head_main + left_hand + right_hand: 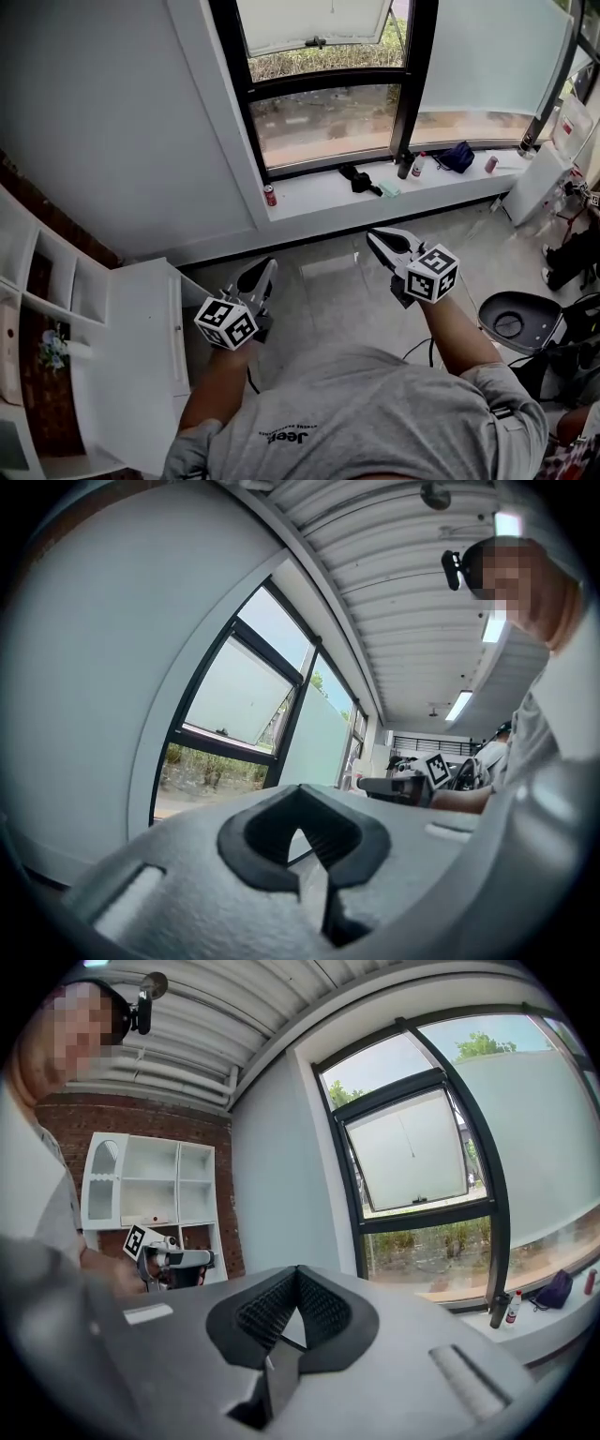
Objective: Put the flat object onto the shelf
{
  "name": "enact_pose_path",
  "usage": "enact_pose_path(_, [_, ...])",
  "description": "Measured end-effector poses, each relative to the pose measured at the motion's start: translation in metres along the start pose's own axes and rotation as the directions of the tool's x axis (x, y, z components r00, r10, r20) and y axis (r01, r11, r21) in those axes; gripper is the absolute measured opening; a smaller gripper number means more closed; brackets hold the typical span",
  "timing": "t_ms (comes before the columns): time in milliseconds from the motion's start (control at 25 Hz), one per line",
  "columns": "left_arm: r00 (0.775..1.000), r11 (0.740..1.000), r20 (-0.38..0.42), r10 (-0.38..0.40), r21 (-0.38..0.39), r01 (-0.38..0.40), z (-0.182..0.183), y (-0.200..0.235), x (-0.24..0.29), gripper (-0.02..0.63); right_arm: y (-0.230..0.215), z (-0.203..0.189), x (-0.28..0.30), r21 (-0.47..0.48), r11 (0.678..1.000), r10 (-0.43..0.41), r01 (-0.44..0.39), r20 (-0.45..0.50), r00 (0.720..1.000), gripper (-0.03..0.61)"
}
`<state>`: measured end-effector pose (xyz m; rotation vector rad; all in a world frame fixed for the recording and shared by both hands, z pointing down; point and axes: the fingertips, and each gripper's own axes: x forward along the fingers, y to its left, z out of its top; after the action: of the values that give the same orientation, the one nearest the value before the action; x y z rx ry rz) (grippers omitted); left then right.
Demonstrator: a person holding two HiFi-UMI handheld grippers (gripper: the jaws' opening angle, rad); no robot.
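– Fingers (pixel 258 841) clenched on both sides?
– Yes. The left gripper (pixel 266 269) and right gripper (pixel 375 238) are shut and empty above the floor (pixel 328 291). No flat object is visible, and the shelf (pixel 73 281) stands left. Closed fingers would likely nudge the object, not grasp it.

I'm seeing pale grey on the left gripper (pixel 266 267) and the right gripper (pixel 374 237), with black ribbed pads (pixel 264 1314). Each marker cube (pixel 226 323) is patterned in black-and-white squares. The shelf (pixel 56 272) is white against a red-brown brick wall (pixel 37 202). There's a black window frame (pixel 412 84), a red can (pixel 270 195), a dark blue bag (pixel 458 156) and a grey shirt (pixel 375 412).
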<state>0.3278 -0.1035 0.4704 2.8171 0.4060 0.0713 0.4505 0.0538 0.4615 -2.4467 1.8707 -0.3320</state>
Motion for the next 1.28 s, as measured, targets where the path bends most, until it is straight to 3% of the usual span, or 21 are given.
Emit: enact_pose_path(1280, [0.999, 0.999, 0.012, 0.046, 0.022, -0.046, 0.001, 0.009, -0.028, -0.002, 0.029, 0.004, 0.028, -0.042, 0.996, 0.078, -0.079, -0.015, 0.997, 0.003])
